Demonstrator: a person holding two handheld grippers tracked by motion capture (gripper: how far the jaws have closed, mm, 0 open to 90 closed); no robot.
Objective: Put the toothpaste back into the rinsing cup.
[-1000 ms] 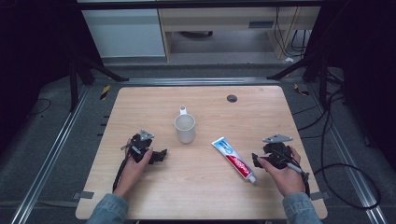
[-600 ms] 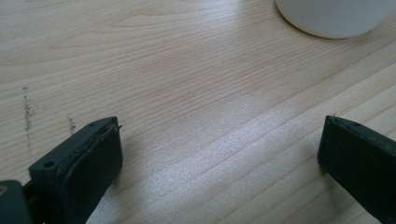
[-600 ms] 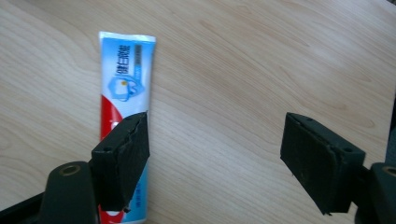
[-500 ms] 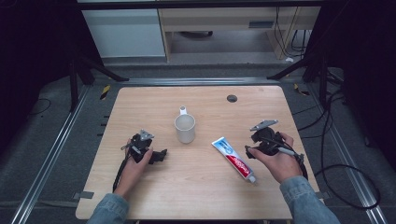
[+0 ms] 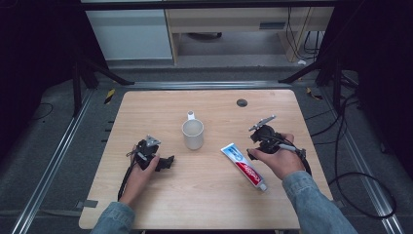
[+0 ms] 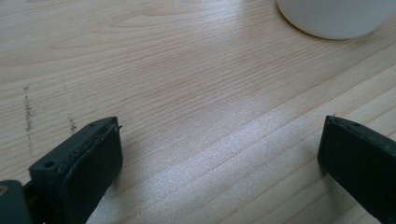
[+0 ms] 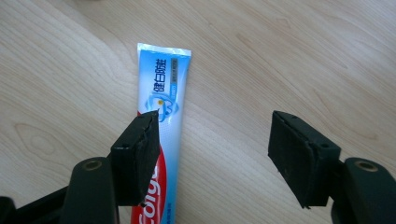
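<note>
Toothpaste tube: the flat blue, white and red toothpaste tube (image 5: 243,166) is lying untouched on the pale wooden desk (image 5: 214,204), just right of the white ceramic mug (image 5: 193,134), cap end toward the person.
Right tongs: the right tongs (image 7: 212,154) are hovering above the tube, half spread and just now narrowing; one jaw is hanging over the tube's edge, the other over bare wood, with nothing pressed between them.
Left tongs: the left tongs (image 6: 219,163) are resting low by the desk, gaping wide and empty, the mug's base ahead of them.
Done: to my eye, only the approach.
Left: lining up over the tube, lowering, gripping, lifting, and carrying it, probably to the mug.
</note>
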